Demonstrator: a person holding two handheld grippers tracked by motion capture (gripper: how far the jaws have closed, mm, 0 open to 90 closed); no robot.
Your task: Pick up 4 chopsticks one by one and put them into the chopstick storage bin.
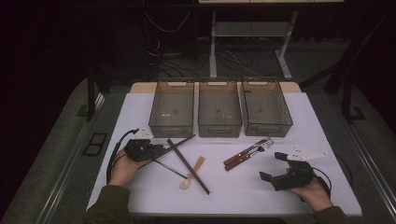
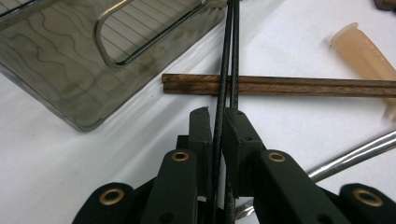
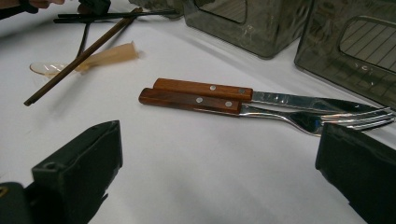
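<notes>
Black chopsticks (image 2: 228, 70) sit pinched in the left gripper (image 2: 215, 122); lift both evenly, clearing the brown chopsticks (image 2: 280, 86) at centre; right gripper (image 3: 219, 163) gapes wide.

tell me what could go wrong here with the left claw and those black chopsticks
1. The left claw grips the black chopsticks near one end, so the long free ends may droop or splay.
2. They cross the brown chopsticks; lifting could drag those, perhaps into the spoon.
3. The free ends lie close to the left bin and could knock its wall.
</notes>
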